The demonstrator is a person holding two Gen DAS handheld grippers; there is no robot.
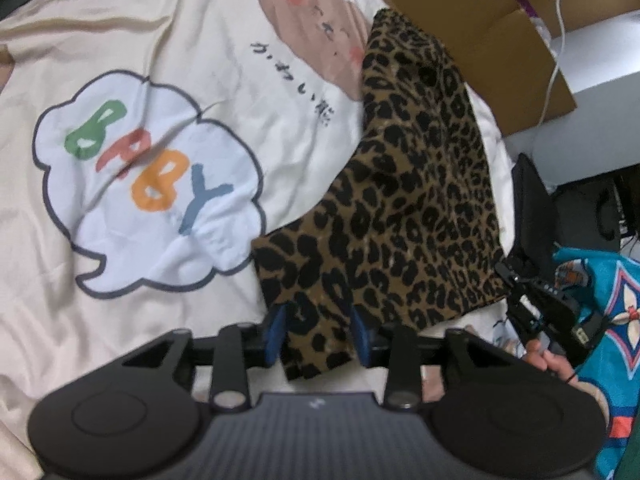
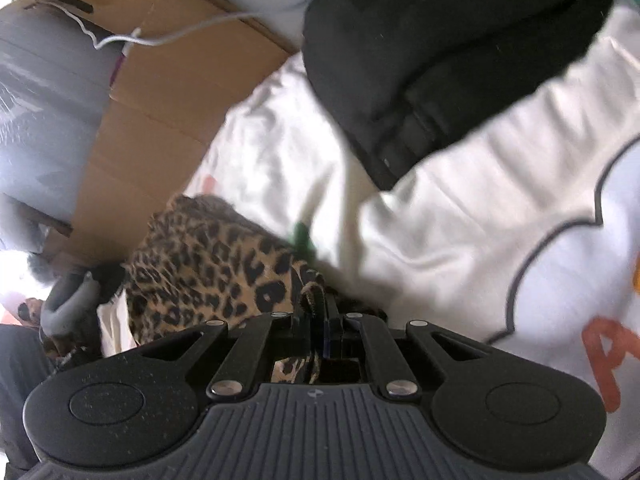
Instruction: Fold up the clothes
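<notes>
Two cardboard boxes (image 1: 500, 40) beside leopard-print garment (image 1: 420, 200)

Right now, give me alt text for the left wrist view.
A leopard-print garment lies on a cream bedsheet printed with a "BABY" speech bubble, its near corner between the open jaws of the left gripper. The right gripper meets the garment's right edge; cardboard boxes sit behind.

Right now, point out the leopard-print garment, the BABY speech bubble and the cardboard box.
leopard-print garment (image 1: 416, 200): left wrist view, middle of the fabric.
BABY speech bubble (image 1: 148, 176): left wrist view, among the letters.
cardboard box (image 2: 160, 128): right wrist view, flat brown panel.
</notes>
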